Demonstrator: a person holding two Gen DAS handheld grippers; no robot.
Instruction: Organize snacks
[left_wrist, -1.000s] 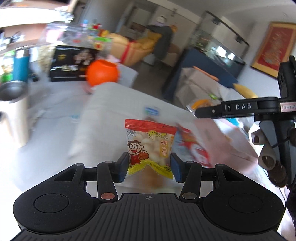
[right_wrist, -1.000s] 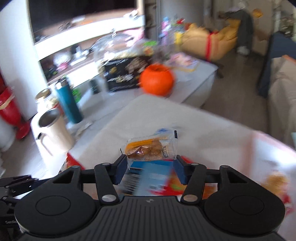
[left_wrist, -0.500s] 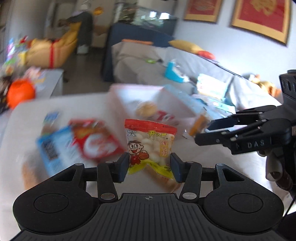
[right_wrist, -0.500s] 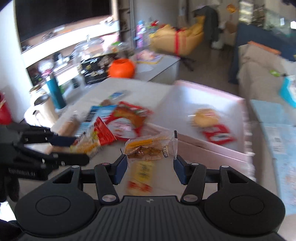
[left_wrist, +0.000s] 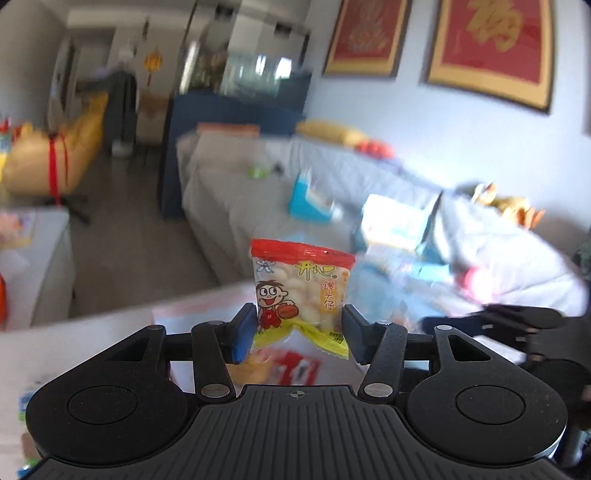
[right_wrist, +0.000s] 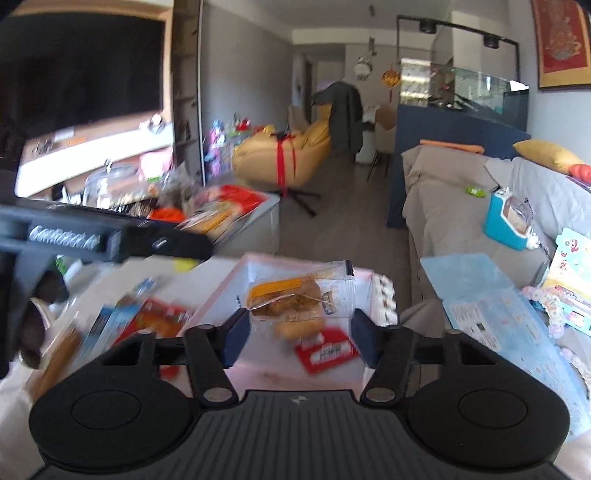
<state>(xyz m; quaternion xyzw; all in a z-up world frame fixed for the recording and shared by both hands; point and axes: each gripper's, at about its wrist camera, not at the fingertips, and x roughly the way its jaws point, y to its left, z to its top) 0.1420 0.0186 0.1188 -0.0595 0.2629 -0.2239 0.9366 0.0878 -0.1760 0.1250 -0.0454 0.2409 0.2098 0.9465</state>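
My left gripper (left_wrist: 298, 338) is shut on a red-and-yellow cartoon snack packet (left_wrist: 301, 295), held upright above the table. My right gripper (right_wrist: 300, 334) is shut on a clear packet with a brown pastry (right_wrist: 295, 301), held over a pink tray (right_wrist: 236, 273). In that tray lie a round bun (right_wrist: 299, 328) and a red packet (right_wrist: 327, 352). Several loose snack packets (right_wrist: 147, 321) lie blurred on the table left of the tray. The left gripper also shows in the right wrist view (right_wrist: 110, 240), and the right gripper in the left wrist view (left_wrist: 509, 328).
A grey sofa (right_wrist: 461, 206) with a blue box (right_wrist: 508, 221), papers and toys lies to the right. A yellow beanbag chair (right_wrist: 284, 158) and a low table with an orange pumpkin bucket (right_wrist: 166, 214) stand farther back. A TV shelf (right_wrist: 85, 110) is at left.
Both grippers have swung right, from over the loose snacks toward the pink tray and sofa, each still holding its packet.
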